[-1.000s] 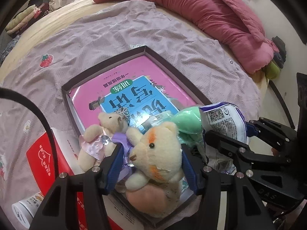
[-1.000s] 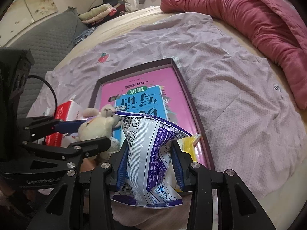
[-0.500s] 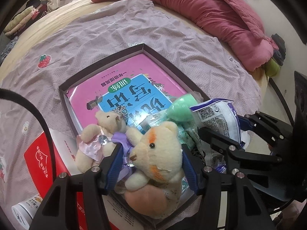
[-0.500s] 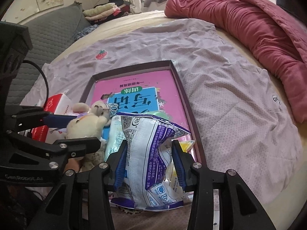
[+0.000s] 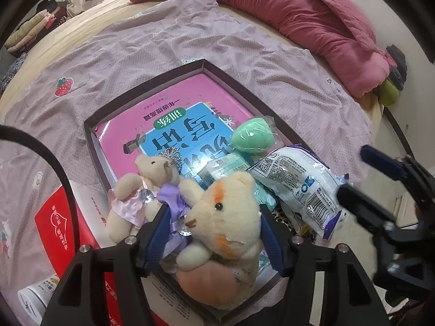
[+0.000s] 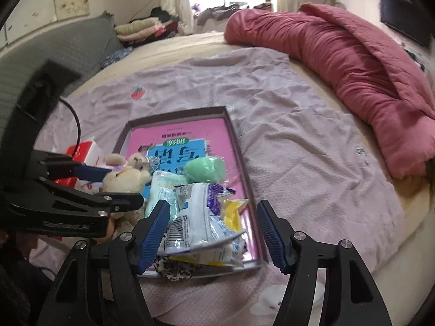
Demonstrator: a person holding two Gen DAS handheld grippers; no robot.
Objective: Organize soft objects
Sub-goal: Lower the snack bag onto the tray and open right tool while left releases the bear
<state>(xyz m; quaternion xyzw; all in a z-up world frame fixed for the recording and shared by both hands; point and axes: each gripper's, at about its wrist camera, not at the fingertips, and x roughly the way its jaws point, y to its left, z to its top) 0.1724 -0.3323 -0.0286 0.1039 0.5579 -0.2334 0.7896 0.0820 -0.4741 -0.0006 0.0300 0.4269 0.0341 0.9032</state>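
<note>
bed (image 6: 312, 141) under tray (image 6: 239, 146), red quilt (image 6: 353, 62)

2 plush bears (image 5: 228, 217), 1 snack bag (image 5: 296, 187), 1 green sponge (image 5: 251, 135), 1 tray (image 5: 148, 88).

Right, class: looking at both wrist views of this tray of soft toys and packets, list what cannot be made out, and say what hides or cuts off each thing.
- Leopard-print item, right wrist view: mostly buried under the white snack packet; what it is cannot be told.
- Yellow packet, right wrist view: half covered by the same packet.
- White bottle, left wrist view: cut off by the lens edge.
- Pink book cover: its lower part is hidden by the teddy bear and packets.
</note>
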